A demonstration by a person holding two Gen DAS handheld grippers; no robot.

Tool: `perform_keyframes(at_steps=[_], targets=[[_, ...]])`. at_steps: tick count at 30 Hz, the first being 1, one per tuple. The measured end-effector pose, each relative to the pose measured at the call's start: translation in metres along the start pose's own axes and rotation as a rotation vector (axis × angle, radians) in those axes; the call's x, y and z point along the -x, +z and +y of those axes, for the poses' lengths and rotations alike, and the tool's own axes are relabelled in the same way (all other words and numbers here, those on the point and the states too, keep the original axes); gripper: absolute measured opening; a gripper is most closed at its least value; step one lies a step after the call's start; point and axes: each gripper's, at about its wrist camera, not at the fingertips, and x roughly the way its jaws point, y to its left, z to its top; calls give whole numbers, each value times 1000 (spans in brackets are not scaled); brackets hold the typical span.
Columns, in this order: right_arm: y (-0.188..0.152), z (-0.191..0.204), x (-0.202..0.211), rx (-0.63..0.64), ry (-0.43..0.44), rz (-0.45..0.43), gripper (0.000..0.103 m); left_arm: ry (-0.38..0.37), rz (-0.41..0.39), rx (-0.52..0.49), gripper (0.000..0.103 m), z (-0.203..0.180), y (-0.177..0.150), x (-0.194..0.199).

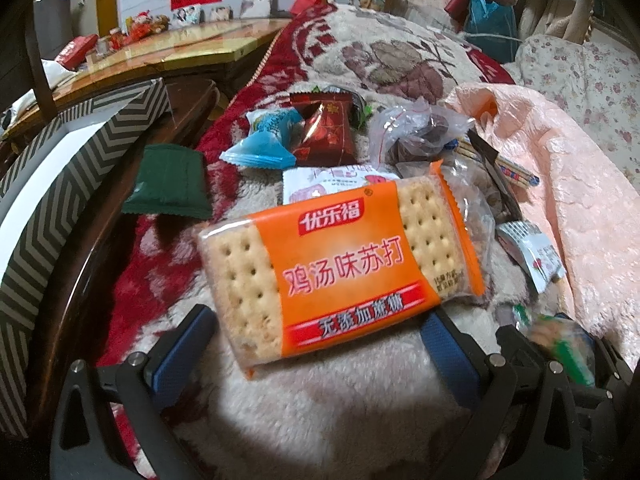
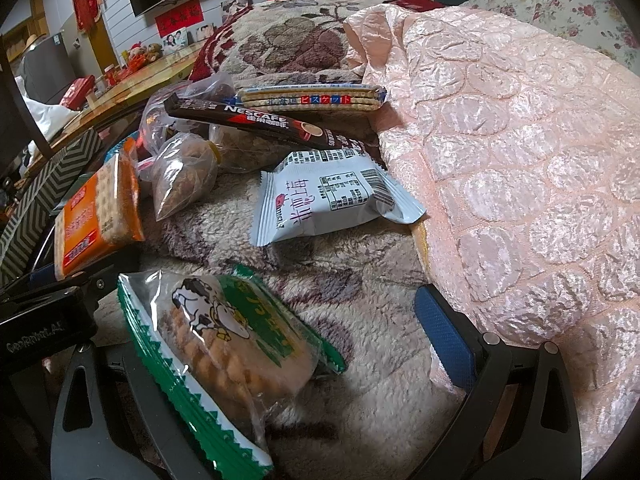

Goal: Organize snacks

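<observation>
While both grippers sit low over the fluffy blanket [image 1: 340, 400], the left gripper [image 1: 316, 340] has its blue-padded fingers [image 1: 180, 344] spread wide, with the orange soda cracker pack [image 1: 344, 268] lying between them and over their tips; the pads look clear of the pack's sides, so nothing is clamped. Right gripper [image 2: 288, 340] is also spread wide, its right pad [image 2: 448, 340] bare. A green-edged cookie pack [image 2: 224, 344] lies tilted across its left finger, which is mostly hidden, so possibly just resting on it.

Rest of the snack pile is beyond the cracker pack on the blanket: blue candy wrapper [image 1: 264, 140], dark red packet [image 1: 324, 132], clear bag of dark pieces [image 1: 416, 132], green sachet [image 1: 168, 180] off to the left near the blanket's edge. Right wrist view shows a white packet [image 2: 336, 196], a Nescafe stick [image 2: 256, 124] propped across clear bags, and a long biscuit sleeve [image 2: 312, 98] against the pink quilt [image 2: 520, 160]. Striped box [image 1: 60, 200] stands at far left, beside the bed.
</observation>
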Motion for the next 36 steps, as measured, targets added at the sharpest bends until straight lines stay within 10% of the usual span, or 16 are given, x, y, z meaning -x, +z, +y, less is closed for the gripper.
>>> perform_keyframes(at_steps=[22, 36], targets=[[23, 38, 50, 153, 206, 10, 99, 10, 49, 159, 103, 72, 40, 34], [24, 0, 60, 80, 188, 77, 99, -119, 58, -413, 103, -3, 41, 32]])
